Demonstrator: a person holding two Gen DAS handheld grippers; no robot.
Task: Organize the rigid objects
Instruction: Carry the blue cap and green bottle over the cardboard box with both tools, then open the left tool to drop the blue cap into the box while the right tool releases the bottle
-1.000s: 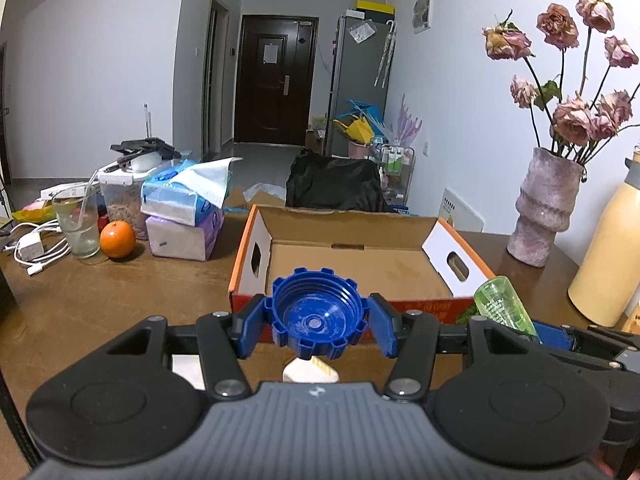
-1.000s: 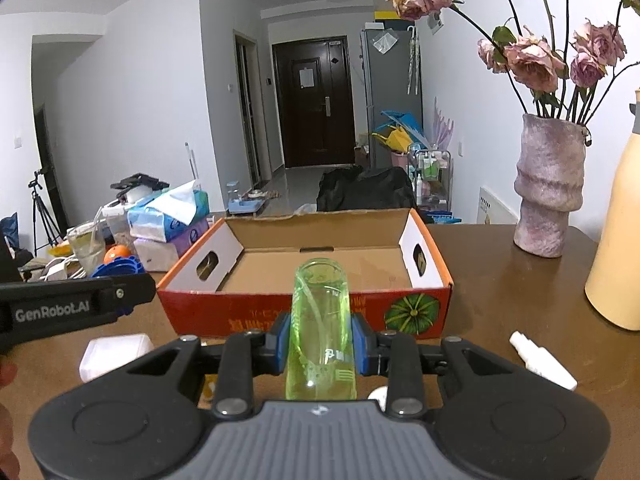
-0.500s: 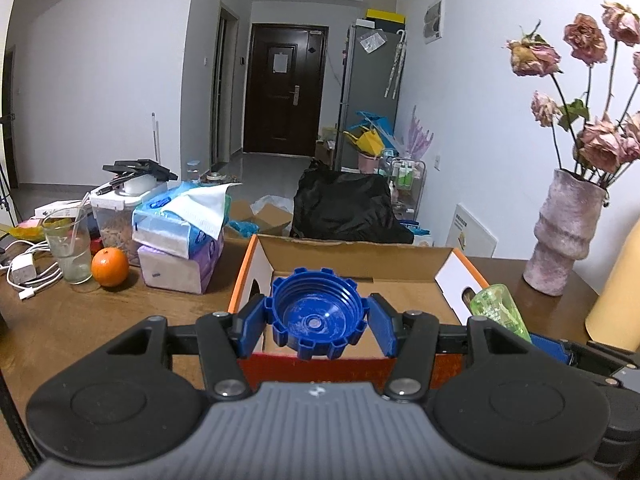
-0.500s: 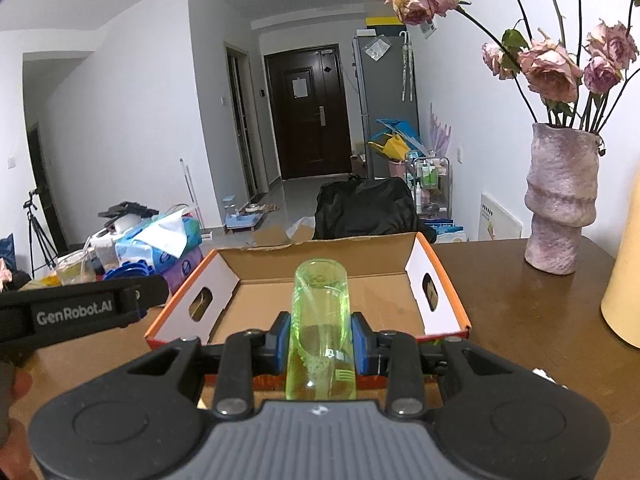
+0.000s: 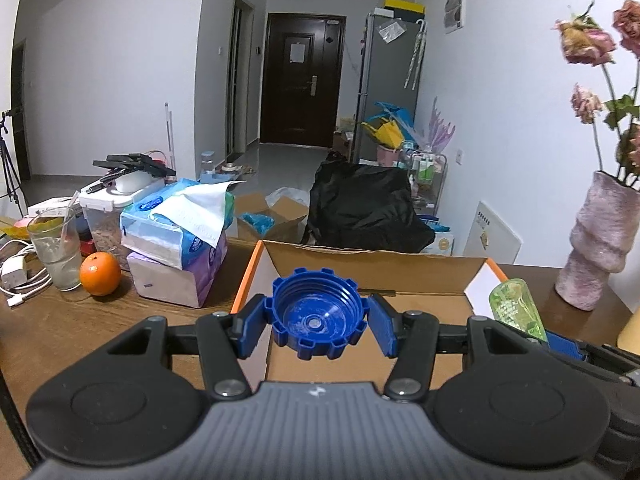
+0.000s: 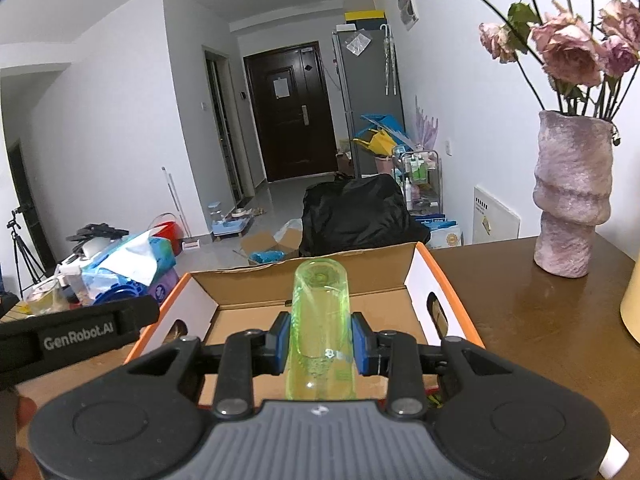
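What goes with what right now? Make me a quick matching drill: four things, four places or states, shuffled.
Things:
1. blue cap
2. green bottle
3. orange
4. vase

Places or states:
A. on the table beside a glass
B. gripped in the right claw
C. holds wilted roses
D. gripped in the left claw

Pairs: 1-D, 2-B, 3-A, 4-C

Right gripper (image 6: 320, 343) clamping green bottle (image 6: 322, 320), over open cardboard box (image 6: 420, 280), vase (image 6: 572, 196) right.
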